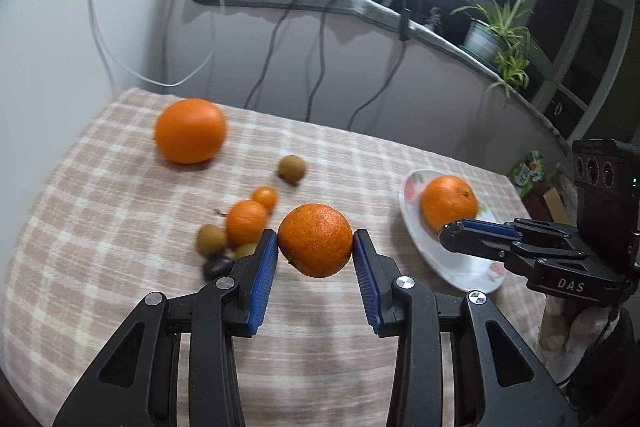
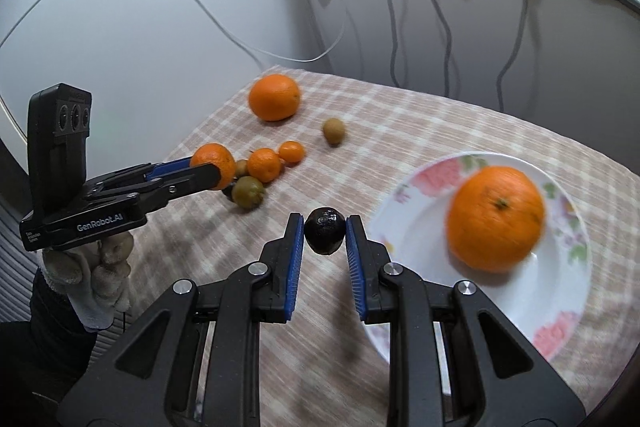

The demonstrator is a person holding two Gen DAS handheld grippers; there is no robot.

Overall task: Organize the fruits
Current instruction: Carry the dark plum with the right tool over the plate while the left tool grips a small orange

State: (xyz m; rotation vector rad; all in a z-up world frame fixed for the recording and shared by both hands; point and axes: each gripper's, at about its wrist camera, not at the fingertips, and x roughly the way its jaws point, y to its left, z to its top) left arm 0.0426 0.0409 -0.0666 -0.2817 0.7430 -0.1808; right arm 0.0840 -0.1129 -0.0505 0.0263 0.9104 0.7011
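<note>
**Ana:** Two grippers, two fruits. Take the left wrist view first: what sits in the middle?

**Ben:** A rough-skinned orange mandarin (image 1: 315, 240), pinched between the blue ribbed pads (image 1: 266, 277) of the left gripper (image 1: 315, 247). The fingers are partly spread, only as far as the fruit's width, with each pad pressed against a side. It seems lifted clear of the pink-and-cream checked tablecloth (image 1: 120, 227).

**Ana:** Why held that way?

**Ben:** My guess is it's being carried to the white floral plate (image 1: 460, 267) at centre right, where a round orange (image 1: 449, 202) already lies. The right gripper (image 1: 444, 237) enters from the right edge, in front of that plate.

**Ana:** And what's left loose?

**Ben:** A large smooth orange (image 1: 190, 131) at upper left, and just left of centre a cluster: two small tangerines (image 1: 247, 221), brownish round fruits (image 1: 211, 239) and something dark, blurred.

**Ana:** Now the right wrist view.

**Ben:** At centre, the right gripper (image 2: 325, 237) has its fingers drawn nearly together, nipping a small dark, wrinkled round fruit (image 2: 325, 235) between the pads. The plate (image 2: 420, 247) fills the lower right, the orange (image 2: 496, 218) resting on it, so it looks like sorting onto the plate.

**Ana:** And the other hand?

**Ben:** At left, a gloved hand (image 2: 92, 275) holds the left gripper (image 2: 218, 169), clamped on the mandarin (image 2: 212, 163) above the cluster.
</note>
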